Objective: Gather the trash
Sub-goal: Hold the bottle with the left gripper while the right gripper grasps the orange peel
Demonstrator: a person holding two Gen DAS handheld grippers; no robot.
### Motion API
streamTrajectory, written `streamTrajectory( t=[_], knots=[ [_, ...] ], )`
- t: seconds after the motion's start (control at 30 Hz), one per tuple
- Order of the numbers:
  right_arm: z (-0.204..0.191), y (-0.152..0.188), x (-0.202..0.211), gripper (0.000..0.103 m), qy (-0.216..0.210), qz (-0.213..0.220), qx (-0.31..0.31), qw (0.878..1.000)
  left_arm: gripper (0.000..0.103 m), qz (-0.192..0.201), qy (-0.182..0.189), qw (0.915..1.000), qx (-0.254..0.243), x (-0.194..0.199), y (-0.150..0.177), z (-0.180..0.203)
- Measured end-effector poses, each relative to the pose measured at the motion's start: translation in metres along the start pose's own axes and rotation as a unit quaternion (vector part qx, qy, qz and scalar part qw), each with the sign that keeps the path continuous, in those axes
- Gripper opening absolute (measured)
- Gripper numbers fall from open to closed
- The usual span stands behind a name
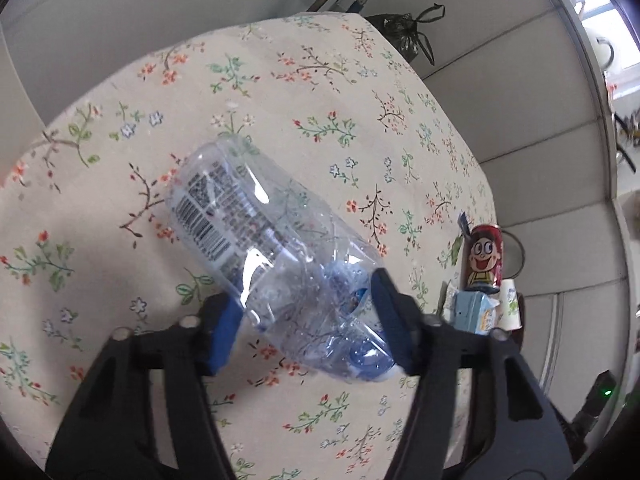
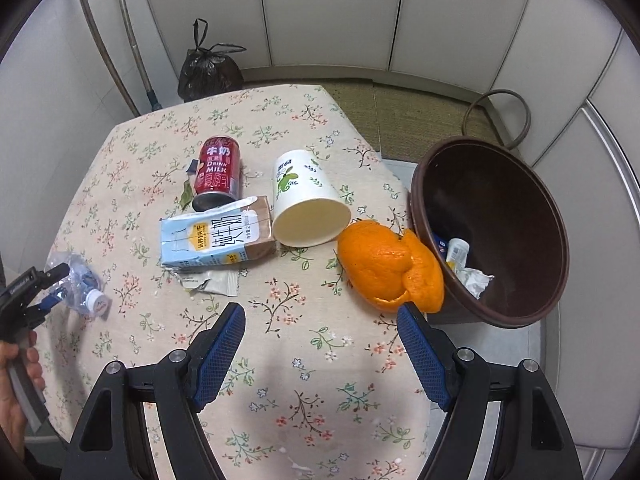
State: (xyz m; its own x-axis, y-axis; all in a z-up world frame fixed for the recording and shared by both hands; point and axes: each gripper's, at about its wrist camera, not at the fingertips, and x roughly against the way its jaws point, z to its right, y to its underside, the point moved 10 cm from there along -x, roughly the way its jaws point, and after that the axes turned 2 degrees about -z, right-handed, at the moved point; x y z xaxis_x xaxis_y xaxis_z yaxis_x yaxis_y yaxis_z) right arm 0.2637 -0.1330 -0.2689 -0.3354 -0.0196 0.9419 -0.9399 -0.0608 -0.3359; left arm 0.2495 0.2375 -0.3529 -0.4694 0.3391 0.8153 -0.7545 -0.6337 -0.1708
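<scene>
My left gripper [image 1: 308,312] is shut on a crushed clear plastic bottle [image 1: 256,232] near its neck, above the floral tablecloth [image 1: 280,92]. The bottle [image 2: 78,280] and left gripper [image 2: 52,286] also show at the left of the right wrist view. My right gripper [image 2: 320,312] is open and empty, low over the tablecloth [image 2: 304,360]. An orange peel [image 2: 384,264] lies just ahead, touching the right fingertip [image 2: 408,314]. A brown bin [image 2: 500,184] at the table's right edge holds some trash.
A red milk can [image 2: 218,168], a paper cup [image 2: 304,196] on its side, a blue milk carton [image 2: 212,240] and a torn wrapper [image 2: 212,282] lie mid-table. A tied black bag [image 2: 210,68] and mop handles stand on the floor behind.
</scene>
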Motion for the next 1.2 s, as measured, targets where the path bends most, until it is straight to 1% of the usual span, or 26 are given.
streamTrajectory(
  t=[0.07,0.1,0.13,0.2,0.23,0.3,0.37,0.4,0.47,0.5,0.53,0.63,0.73,0.87,0.93,0.97,1.03,1.13,1.2],
  knots=[
    [0.0,0.0,-0.004,0.08,0.0,-0.004,-0.001,1.0,0.023,-0.002,0.025,0.9996,0.012,-0.001,-0.001,0.002],
    [0.001,-0.001,-0.006,0.08,0.001,-0.005,-0.003,1.0,0.017,-0.001,0.032,0.9994,0.011,-0.001,-0.001,0.004],
    [0.002,-0.001,-0.007,0.08,0.001,-0.006,-0.005,1.0,0.015,0.0,0.027,0.9996,0.003,0.001,-0.002,0.008],
    [0.004,-0.002,-0.008,0.08,0.0,-0.007,-0.009,1.0,0.015,-0.002,-0.005,0.9991,-0.043,0.003,0.0,0.017],
    [0.005,-0.002,-0.008,0.08,-0.001,-0.008,-0.011,1.0,0.015,-0.004,-0.018,0.9973,-0.072,0.004,0.002,0.024],
    [0.005,-0.003,-0.01,0.08,-0.004,-0.01,-0.013,1.0,0.014,-0.006,-0.042,0.991,-0.127,0.007,0.008,0.037],
    [0.003,-0.004,-0.012,0.08,-0.009,-0.012,-0.014,1.0,0.014,-0.007,-0.058,0.9782,-0.199,0.013,0.018,0.061],
    [0.002,-0.004,-0.013,0.08,-0.014,-0.014,-0.014,1.0,0.014,-0.007,-0.059,0.9735,-0.221,0.016,0.021,0.069],
    [-0.001,-0.006,-0.016,0.08,-0.023,-0.016,-0.015,0.999,0.014,-0.01,-0.056,0.9611,-0.27,0.022,0.034,0.092],
    [-0.001,-0.008,-0.016,0.08,-0.024,-0.016,-0.014,0.999,0.014,-0.011,-0.053,0.9575,-0.283,0.023,0.038,0.099],
    [0.0,-0.01,-0.017,0.08,-0.019,-0.013,-0.012,1.0,0.014,-0.013,-0.051,0.9521,-0.301,0.025,0.044,0.108],
    [0.011,-0.021,-0.017,0.08,0.014,0.005,0.016,1.0,0.014,-0.02,-0.048,0.9397,-0.338,0.027,0.058,0.123],
    [0.024,-0.029,-0.023,0.08,0.027,0.011,0.038,0.999,0.014,-0.033,-0.043,0.9348,-0.351,0.026,0.068,0.129],
    [0.032,-0.028,-0.041,0.079,0.028,-0.007,0.059,0.998,0.014,-0.049,-0.044,0.9349,-0.349,0.02,0.074,0.13],
    [0.034,-0.025,-0.052,0.079,0.045,-0.016,0.07,0.996,0.014,-0.053,-0.045,0.9348,-0.348,0.017,0.076,0.132],
    [0.036,-0.024,-0.058,0.079,0.063,-0.02,0.081,0.995,0.014,-0.054,-0.046,0.9346,-0.349,0.015,0.077,0.133],
    [0.036,-0.022,-0.067,0.078,0.078,-0.024,0.094,0.992,0.014,-0.055,-0.047,0.9338,-0.35,0.012,0.08,0.135],
    [0.036,-0.019,-0.081,0.068,0.086,-0.031,0.098,0.991,0.014,-0.056,-0.05,0.9338,-0.35,0.009,0.082,0.136],
    [0.035,-0.018,-0.085,0.051,0.09,-0.031,0.097,0.991,0.014,-0.053,-0.052,0.9336,-0.351,0.01,0.082,0.137]
  ],
)
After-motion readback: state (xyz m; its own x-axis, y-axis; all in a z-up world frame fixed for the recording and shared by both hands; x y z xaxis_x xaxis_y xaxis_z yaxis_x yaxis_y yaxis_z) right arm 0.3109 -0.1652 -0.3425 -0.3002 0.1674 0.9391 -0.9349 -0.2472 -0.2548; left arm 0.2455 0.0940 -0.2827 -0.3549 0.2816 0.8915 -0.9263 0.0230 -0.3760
